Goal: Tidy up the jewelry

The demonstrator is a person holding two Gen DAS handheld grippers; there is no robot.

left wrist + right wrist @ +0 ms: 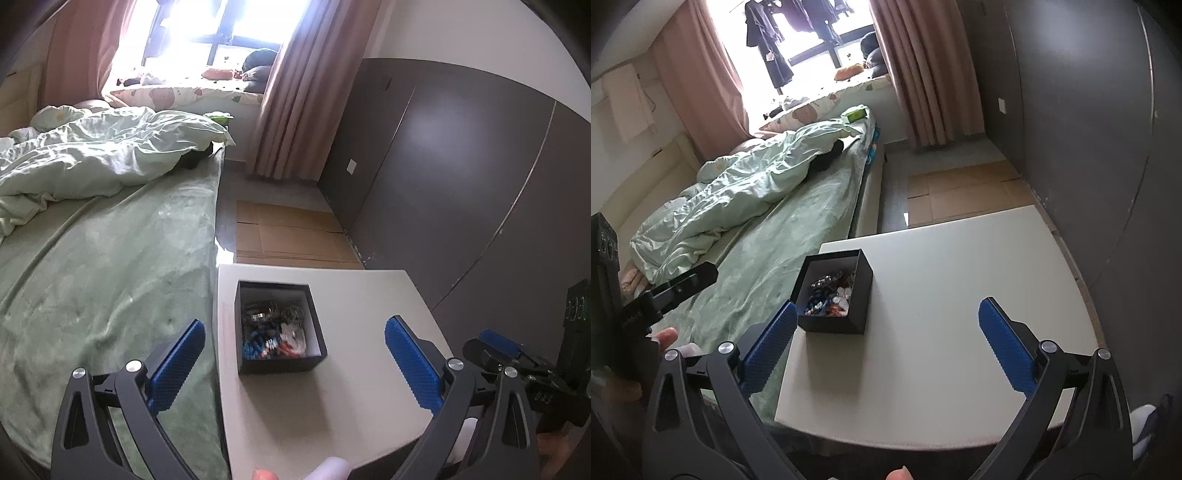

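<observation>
The jewelry (274, 332) lies all together in one small black box (280, 363), which stands open on the tabletop (369, 314) near the edge that faces the bed (110, 258). Inside the box I see a mixed heap: some metal pieces at the far side, blue beads in the near corner, and red and white pieces beside them. The single pieces are too small to name. Nothing is taken out and nothing is sorted, so I judge that the task is at its very beginning, or that everything is already collected in the box; from these views I cannot decide which. No second tray or holder for sorting is visible.

The left tongs (293, 363) are spread wide and hold nothing; they hang above the tabletop, with the box seen between the two blue pads. The right tongs (886, 349) are also spread wide and empty, above the near part of the tabletop, and the box is just beside their left pad in that view.

The tabletop is pale, smooth and carries only the box. It stands close against the bed, which has a green sheet and a crumpled light green duvet (92, 155). Behind it is a bright window (221, 22) with pink curtains (295, 110). A dark grey wardrobe wall (461, 166) runs along the right side, and flat cardboard (288, 232) lies on the floor beyond the tabletop.
</observation>
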